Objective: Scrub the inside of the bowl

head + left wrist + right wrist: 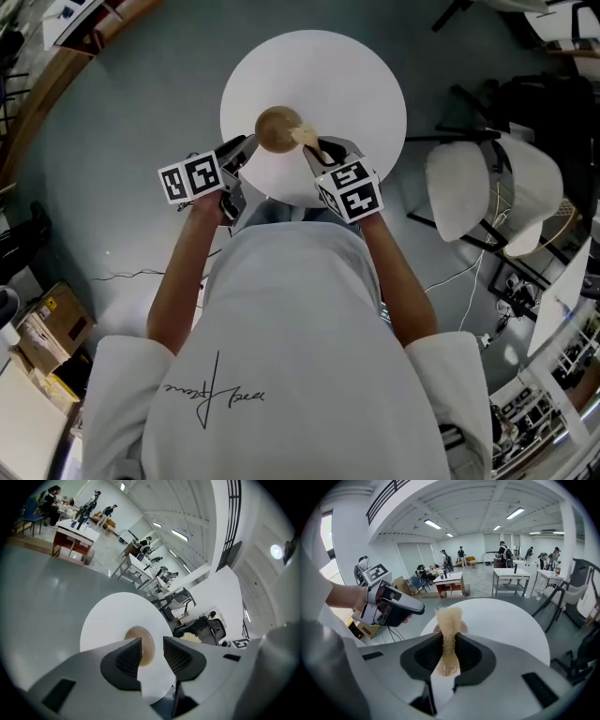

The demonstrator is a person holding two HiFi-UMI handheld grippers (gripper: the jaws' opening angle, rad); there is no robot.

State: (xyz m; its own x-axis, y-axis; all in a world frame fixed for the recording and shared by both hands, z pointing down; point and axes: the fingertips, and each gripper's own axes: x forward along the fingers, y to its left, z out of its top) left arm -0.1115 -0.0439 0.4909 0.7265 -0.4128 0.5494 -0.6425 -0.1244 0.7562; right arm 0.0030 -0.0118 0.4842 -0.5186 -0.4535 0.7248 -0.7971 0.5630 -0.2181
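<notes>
Bright, even light falls from ceiling strip lights [432, 524] in a white hall. In the head view the round white table [356, 75] is nearly washed out and shadows on it are faint and soft. Both gripper views bend strongly outward, darken to black corners, and look slightly soft up close.

Brown bowl [277, 129], pale straw-coloured scrubber [449, 620], white table [361, 80], grey floor [122, 141]

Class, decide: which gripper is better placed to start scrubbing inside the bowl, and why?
Right. The right gripper is shut on the fibrous scrubber, whose free end points at the wooden bowl. The left gripper is open and empty, probably better suited to steadying the bowl.
</notes>
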